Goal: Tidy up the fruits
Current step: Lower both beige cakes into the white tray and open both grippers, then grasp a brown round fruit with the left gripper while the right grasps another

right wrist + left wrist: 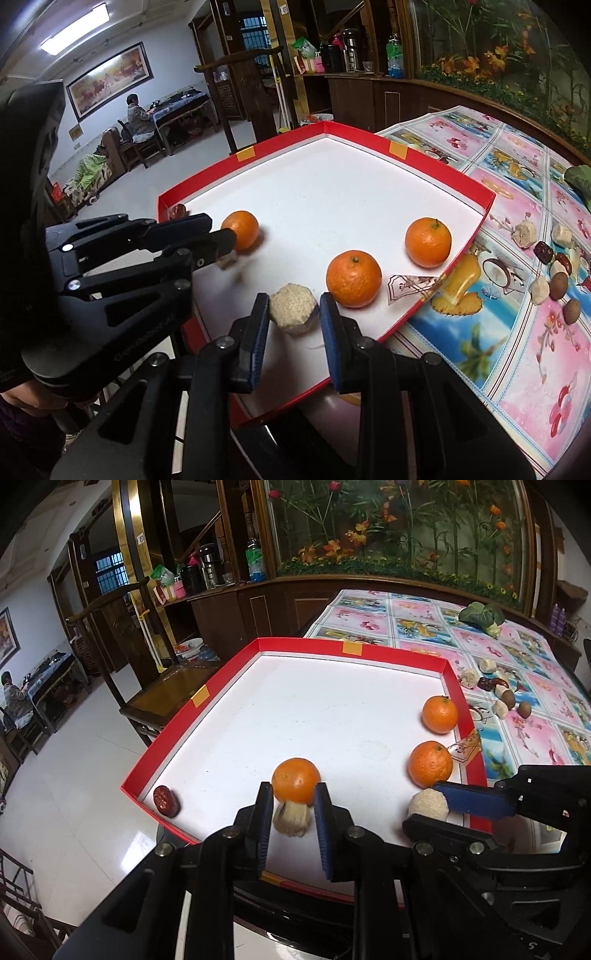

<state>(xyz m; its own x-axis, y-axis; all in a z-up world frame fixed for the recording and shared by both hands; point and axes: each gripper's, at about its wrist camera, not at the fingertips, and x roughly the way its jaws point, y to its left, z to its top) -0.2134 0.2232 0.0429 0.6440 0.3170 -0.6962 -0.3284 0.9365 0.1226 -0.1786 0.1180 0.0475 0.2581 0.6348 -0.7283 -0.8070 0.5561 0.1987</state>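
The red tray (452,672) already held three oranges (354,278), a date (166,800) in its near-left corner and two pale chunks, so the sorting looked partly done; more chunks, dates and nuts (503,698) lay on the cloth outside it. The left gripper (291,814) had its pads about a pale chunk (291,819) resting on the tray floor, whether pinching or just loosed I cannot tell. The right gripper (294,312) was spread beside the other chunk (293,308), one pad apart from it. Only the left view showed the greens (482,616) whole; only the right showed the holder's hand (22,397).
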